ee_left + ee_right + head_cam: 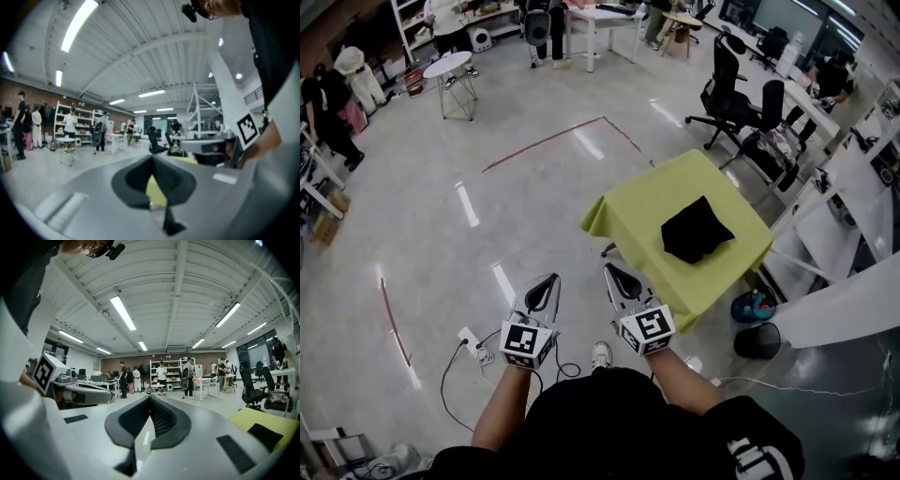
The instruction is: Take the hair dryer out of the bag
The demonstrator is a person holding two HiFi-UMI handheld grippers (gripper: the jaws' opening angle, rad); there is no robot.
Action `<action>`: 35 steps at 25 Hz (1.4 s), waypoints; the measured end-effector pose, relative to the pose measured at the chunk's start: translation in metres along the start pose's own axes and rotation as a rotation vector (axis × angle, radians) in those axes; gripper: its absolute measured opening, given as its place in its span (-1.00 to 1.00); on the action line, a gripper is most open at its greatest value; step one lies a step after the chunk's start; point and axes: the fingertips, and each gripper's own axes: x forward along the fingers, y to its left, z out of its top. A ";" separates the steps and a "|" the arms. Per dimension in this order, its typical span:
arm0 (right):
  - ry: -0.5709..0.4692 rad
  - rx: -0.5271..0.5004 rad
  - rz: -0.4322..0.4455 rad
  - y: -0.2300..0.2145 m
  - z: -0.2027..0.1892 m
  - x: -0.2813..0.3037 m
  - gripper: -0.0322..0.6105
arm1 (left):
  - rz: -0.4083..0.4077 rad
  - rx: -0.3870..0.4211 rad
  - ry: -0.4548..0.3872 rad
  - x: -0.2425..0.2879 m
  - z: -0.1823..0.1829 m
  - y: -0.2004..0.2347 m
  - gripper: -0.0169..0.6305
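Ahead, the black bag (697, 229) lies well beyond the left claw (547, 281) and right claw (612, 272), both closed.

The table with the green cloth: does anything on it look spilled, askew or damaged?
Nothing stands out. The black bag lies alone on the green cloth, away from its edges, with nothing spilled around it.

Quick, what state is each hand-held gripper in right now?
Left hand-held gripper: closed, holding nothing.
Right hand-held gripper: closed, holding nothing.
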 end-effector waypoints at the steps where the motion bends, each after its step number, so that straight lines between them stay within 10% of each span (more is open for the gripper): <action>1: -0.004 0.000 0.000 -0.007 0.002 0.003 -0.88 | -0.003 0.011 0.002 0.008 0.003 -0.002 -0.93; 18: -0.004 0.021 0.030 -0.076 -0.002 0.014 -0.88 | -0.036 0.034 0.015 0.093 0.022 -0.021 -0.93; 35: -0.019 0.003 -0.141 -0.158 0.015 0.057 -0.88 | -0.127 0.049 0.008 0.169 0.025 0.021 -0.93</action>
